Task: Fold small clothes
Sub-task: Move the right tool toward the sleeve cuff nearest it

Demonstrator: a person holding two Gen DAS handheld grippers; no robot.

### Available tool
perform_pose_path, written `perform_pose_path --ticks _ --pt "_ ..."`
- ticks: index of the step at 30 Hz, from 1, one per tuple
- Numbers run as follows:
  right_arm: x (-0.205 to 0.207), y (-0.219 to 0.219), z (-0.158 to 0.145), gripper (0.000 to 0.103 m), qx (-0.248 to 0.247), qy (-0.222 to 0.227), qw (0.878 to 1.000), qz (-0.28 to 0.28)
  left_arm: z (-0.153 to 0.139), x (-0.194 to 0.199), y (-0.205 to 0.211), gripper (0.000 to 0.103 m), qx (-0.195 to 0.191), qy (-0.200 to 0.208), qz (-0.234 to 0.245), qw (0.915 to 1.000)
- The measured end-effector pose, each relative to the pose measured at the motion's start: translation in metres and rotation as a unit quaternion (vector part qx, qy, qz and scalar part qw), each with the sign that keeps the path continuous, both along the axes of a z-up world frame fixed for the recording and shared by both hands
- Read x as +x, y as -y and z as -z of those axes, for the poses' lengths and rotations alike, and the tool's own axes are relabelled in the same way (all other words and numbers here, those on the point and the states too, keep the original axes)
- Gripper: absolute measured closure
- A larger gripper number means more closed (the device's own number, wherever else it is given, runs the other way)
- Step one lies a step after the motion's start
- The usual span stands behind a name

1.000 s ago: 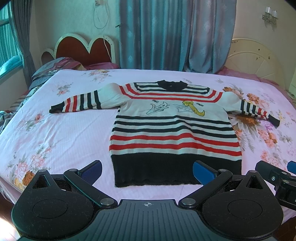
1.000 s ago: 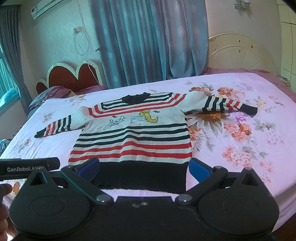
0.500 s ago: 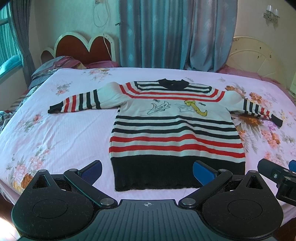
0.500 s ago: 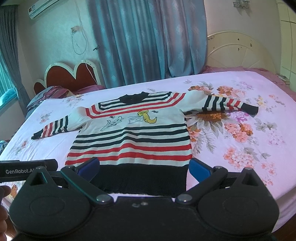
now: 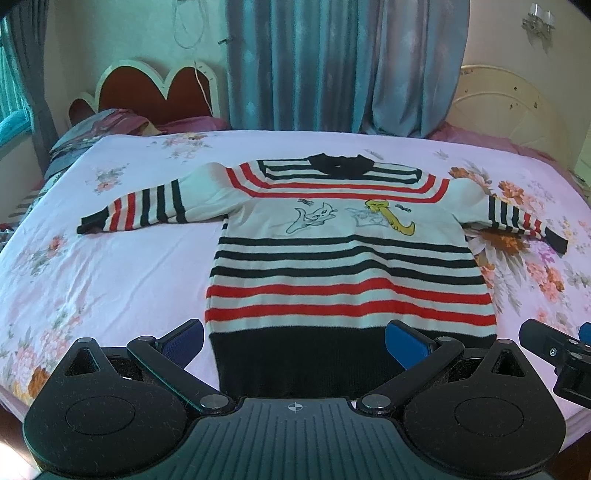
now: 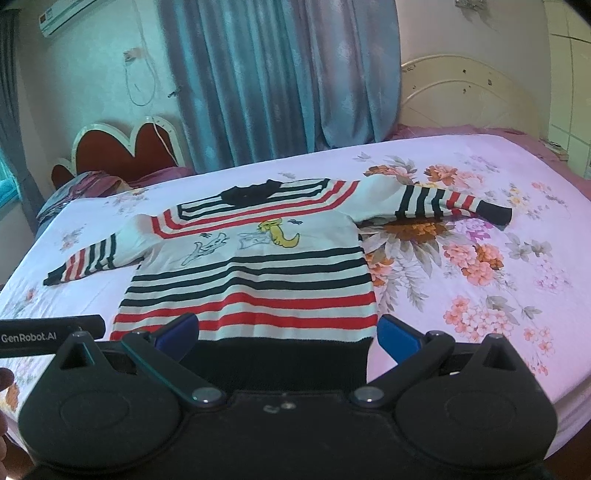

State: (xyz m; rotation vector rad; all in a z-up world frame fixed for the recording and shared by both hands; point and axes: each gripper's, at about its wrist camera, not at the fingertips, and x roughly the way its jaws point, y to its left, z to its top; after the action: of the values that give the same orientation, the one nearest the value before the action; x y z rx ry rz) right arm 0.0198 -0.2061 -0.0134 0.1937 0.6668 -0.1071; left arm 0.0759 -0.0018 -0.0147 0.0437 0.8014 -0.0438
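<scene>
Pink floral bedsheet (image 5: 110, 266), blue curtains (image 5: 332, 62), red scalloped headboard (image 5: 147, 92), wall air conditioner (image 6: 70, 16).

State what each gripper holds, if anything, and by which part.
Nothing is held. The left gripper and right gripper are both open, near the hem of the striped sweater, which lies flat.

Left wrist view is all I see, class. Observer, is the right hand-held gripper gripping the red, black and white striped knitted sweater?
Observer: No. In the right wrist view the right hand-held gripper is open and holds nothing. The red, black and white striped knitted sweater lies flat on the pink floral bedsheet.
Operator: Anything on the wall outside my view?
Observer: A white air conditioner is mounted high at the left.
Operator: How does my left hand-held gripper look from there?
Observer: Only its black side bar shows, lettered "GenRobot.AI", with a fingertip below it at the edge.
</scene>
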Motion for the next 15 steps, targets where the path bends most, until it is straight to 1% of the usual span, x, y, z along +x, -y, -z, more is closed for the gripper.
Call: perform_pose_path --ticks 5,15 --pt "0.018 0.001 0.002 0.001 -0.003 -0.004 1.000 0.014 0.005 0.026 -0.001 0.000 -0.002 -0.007 0.008 0.9999" --pt "0.068 0.005 0.008 0.001 -0.013 -0.014 0.998 0.057 0.017 0.096 -0.005 0.000 -0.009 -0.015 0.029 0.9994"
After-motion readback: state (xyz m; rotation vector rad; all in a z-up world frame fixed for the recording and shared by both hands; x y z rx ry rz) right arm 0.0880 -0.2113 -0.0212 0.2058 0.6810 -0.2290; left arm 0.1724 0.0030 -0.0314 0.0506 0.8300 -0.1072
